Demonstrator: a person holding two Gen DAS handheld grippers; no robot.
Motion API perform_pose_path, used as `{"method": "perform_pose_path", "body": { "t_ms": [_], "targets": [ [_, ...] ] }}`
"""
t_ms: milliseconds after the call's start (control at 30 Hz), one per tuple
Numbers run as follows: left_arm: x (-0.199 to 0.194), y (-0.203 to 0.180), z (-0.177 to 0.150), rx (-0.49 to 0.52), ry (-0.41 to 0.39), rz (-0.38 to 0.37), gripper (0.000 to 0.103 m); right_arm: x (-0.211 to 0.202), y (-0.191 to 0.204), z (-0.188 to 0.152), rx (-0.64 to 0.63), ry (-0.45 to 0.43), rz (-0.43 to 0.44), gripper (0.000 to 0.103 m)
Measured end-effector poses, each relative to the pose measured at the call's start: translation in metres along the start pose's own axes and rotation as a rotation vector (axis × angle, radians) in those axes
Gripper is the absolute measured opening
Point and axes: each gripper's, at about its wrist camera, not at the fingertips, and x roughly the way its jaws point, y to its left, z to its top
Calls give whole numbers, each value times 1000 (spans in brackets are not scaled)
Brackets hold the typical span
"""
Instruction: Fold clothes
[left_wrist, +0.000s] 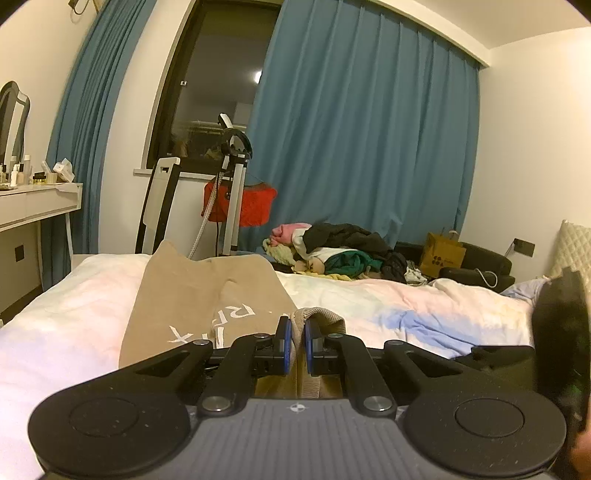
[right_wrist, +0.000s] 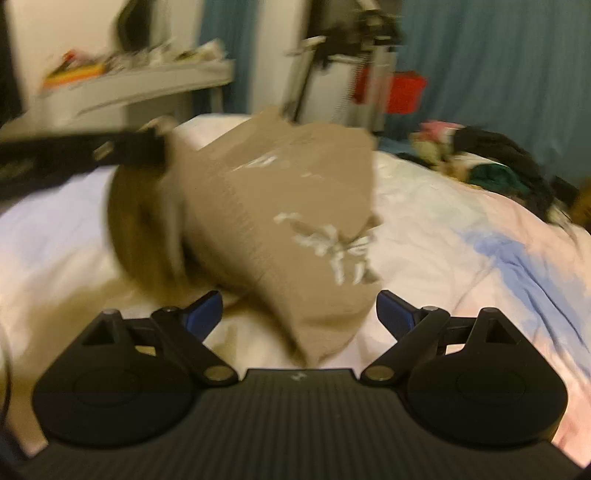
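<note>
A ribbed edge of the tan shirt is pinched by the left gripper above the bed. The right gripper is held spread, the shirt's lower fold between its fingers.

The bed lies bare to the right of the garment, which covers its middle. A clothes pile blocks the far edge, and a pillow the right edge.

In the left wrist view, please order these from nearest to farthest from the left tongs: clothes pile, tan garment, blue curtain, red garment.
1. Tan garment: pinched in the left tongs.
2. Clothes pile: far edge of the bed, right of centre.
3. Red garment: hanging beyond the bed, centre.
4. Blue curtain: against the back wall.
</note>
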Motion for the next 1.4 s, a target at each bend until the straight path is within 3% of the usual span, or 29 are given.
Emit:
{"method": "perform_pose_path", "body": {
  "t_ms": [167, 267, 333, 467, 533, 600, 667, 700, 767, 833, 1000, 1133, 1233, 1400],
  "targets": [
    [5, -5, -5, 24, 31, 14, 8, -4, -22, 4, 185, -149, -173, 92],
    [7, -11, -10, 52, 37, 27, 8, -10, -34, 3, 233, -194, -205, 92],
    [6, -13, -11, 45, 24, 30, 8, -3, -35, -2, 207, -155, -240, 92],
    [-5, -4, -6, -32, -16, 68, 8, 29, -45, -17, 253, 51, -301, 92],
    [-9, 3, -2, -61, -25, 87, 8, 31, -56, -22, 348, 68, -254, 91],
    [-12, 8, 1, -82, -25, 105, 8, 26, -61, -18, 396, 18, -208, 90],
    [-12, 14, 3, -98, -19, 120, 8, 15, -57, -11, 380, -60, -159, 60],
    [-11, 17, 3, -108, -15, 126, 8, 10, -54, -8, 366, -92, -129, 53],
    [-8, 24, 2, -127, 12, 145, 8, 6, -48, -1, 339, -144, -66, 21],
    [-6, 31, 1, -147, 39, 163, 9, 4, -42, 4, 324, -168, 9, 10],
    [1, 50, -1, -195, 106, 208, 15, 1, -41, 10, 347, -191, 123, 8],
    [8, 57, -5, -208, 157, 241, 32, -2, -43, 13, 376, -203, 156, 8],
    [14, 53, -11, -175, 195, 227, 46, -6, -45, 13, 408, -203, 172, 8],
    [30, 30, -23, -39, 219, 254, 56, -8, -51, 10, 467, -212, 200, 8]
  ]
}}
